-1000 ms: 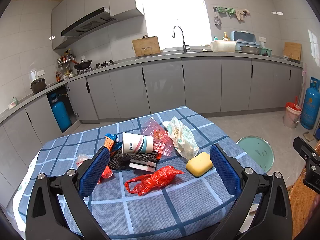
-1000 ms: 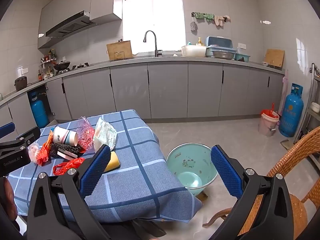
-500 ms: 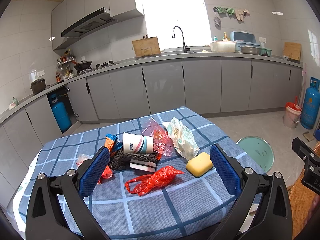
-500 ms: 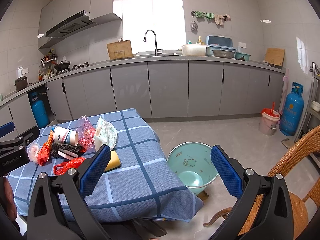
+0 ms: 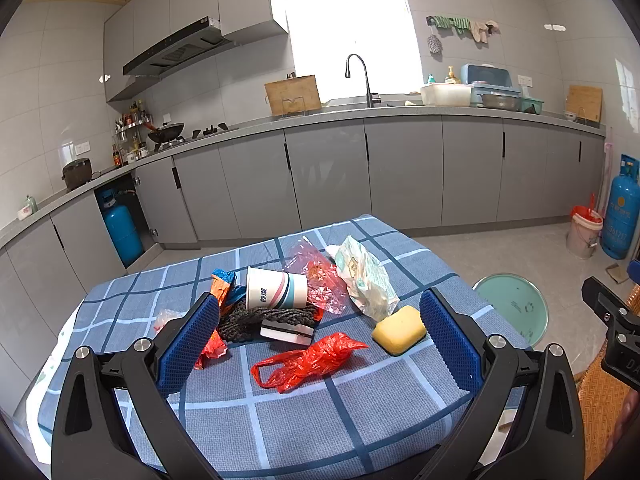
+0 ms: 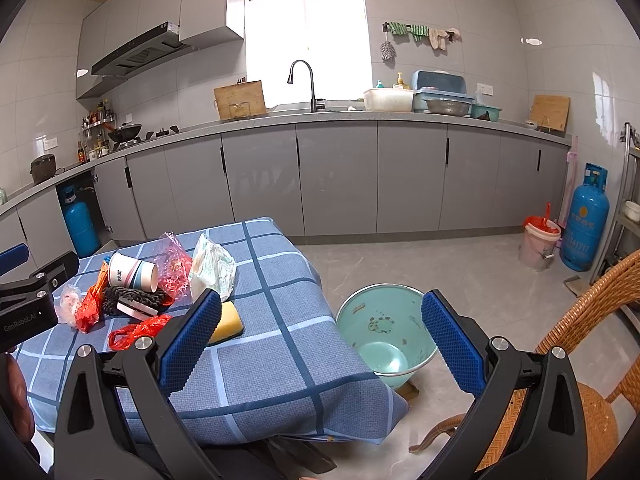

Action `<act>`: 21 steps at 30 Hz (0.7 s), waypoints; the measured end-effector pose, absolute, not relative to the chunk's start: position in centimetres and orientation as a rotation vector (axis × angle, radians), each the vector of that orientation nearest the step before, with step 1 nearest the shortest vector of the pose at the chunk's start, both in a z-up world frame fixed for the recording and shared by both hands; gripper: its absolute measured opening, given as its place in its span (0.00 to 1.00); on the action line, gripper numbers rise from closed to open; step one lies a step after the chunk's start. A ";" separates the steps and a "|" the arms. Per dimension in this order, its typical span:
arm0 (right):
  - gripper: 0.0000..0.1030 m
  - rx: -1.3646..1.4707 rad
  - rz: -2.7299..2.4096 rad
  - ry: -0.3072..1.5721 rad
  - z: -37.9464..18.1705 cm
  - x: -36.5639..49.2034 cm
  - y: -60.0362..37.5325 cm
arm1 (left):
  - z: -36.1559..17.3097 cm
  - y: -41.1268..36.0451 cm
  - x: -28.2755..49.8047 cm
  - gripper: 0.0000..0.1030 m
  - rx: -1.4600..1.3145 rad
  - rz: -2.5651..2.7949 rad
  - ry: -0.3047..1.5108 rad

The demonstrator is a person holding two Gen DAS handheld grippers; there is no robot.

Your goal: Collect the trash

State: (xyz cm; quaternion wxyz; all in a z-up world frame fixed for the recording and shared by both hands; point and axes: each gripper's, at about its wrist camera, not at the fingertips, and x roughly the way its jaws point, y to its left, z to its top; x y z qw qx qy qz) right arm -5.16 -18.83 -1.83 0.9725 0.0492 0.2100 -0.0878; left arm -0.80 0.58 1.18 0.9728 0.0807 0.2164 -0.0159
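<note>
Both tongs, left tongs (image 5: 320, 336) and right tongs (image 6: 320, 334), gape released; green bin (image 6: 384, 330) beside the counter (image 6: 276, 280) holds only stains.

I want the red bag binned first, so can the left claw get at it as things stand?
Probably yes. The left claw is open and the red bag lies alone on bare cloth between its fingers, apart from the sponge and the pile behind.
</note>
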 end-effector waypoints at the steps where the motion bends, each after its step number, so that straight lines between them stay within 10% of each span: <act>1: 0.96 0.100 -0.176 0.425 -1.9 -5.1 -18.8 | 1.1 0.5 -0.7 0.96 0.163 -0.032 0.436; 21: 0.96 0.103 -0.175 0.426 -2.0 -5.1 -18.7 | 1.1 0.7 -0.9 0.96 0.163 -0.032 0.433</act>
